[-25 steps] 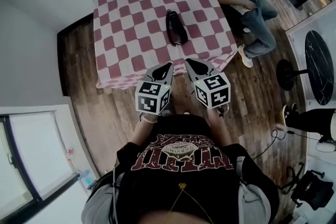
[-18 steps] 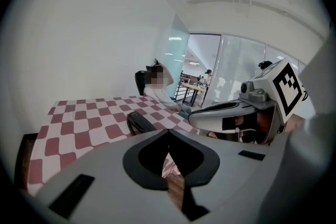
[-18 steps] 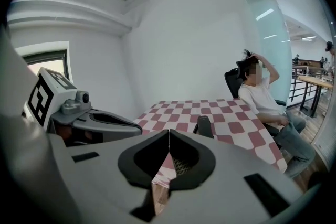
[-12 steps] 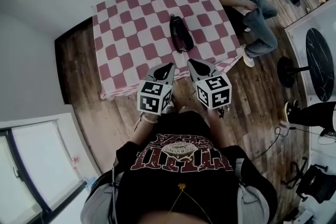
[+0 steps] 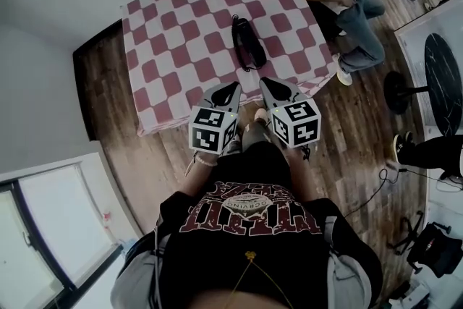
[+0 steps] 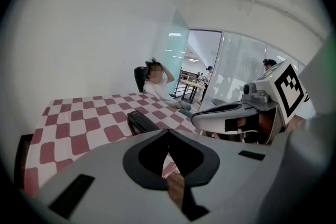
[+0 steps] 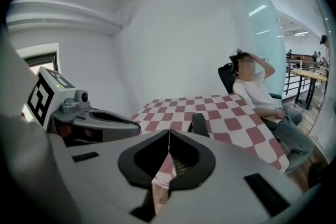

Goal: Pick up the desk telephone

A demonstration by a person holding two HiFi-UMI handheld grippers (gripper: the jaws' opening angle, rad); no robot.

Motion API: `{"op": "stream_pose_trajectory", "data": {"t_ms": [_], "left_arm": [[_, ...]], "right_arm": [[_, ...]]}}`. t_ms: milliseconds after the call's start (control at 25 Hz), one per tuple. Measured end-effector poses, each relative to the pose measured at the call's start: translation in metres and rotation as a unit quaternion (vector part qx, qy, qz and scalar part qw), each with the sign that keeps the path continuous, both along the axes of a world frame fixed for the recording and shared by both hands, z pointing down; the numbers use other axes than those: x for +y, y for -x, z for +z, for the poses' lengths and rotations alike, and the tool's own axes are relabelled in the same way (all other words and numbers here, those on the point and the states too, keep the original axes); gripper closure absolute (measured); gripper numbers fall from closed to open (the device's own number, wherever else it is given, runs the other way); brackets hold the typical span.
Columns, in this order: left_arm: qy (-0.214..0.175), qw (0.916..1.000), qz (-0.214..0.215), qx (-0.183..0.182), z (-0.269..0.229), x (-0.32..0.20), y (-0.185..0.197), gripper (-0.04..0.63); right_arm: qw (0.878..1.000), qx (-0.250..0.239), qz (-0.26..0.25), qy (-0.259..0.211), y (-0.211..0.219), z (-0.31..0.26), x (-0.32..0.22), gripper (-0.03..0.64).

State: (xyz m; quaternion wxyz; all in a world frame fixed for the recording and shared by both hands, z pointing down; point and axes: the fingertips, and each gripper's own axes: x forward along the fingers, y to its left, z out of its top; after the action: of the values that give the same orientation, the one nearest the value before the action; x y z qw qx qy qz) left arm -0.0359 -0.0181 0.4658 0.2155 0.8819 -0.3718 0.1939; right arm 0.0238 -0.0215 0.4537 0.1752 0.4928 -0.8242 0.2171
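Desk telephone: black, being seen lying in the middle of the checkered table.
Left gripper: jaws being held pressed together, empty, at the table's near edge.
Right gripper: likewise, jaws being held together, empty.
Handling: probably stiff, slick and light; the narrow middle is being favoured for the grip.

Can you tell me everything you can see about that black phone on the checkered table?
The phone is black, long and narrow, and looks like plastic. It lies flat near the middle of the red-and-white checked cloth, running lengthwise from the near edge toward the far one. What looks like a thin dark cord loops along its side. Only the cloth touches it.
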Motion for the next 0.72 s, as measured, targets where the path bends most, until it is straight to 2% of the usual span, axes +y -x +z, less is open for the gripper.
{"op": "stream_pose_trajectory", "data": {"t_ms": [720], "left_arm": [[0.014, 0.9975, -0.068, -0.01, 0.002, -0.098, -0.034, 0.595]], "right_arm": [[0.997, -0.005, -0.081, 0.017, -0.023, 0.003, -0.101, 0.597]]}}
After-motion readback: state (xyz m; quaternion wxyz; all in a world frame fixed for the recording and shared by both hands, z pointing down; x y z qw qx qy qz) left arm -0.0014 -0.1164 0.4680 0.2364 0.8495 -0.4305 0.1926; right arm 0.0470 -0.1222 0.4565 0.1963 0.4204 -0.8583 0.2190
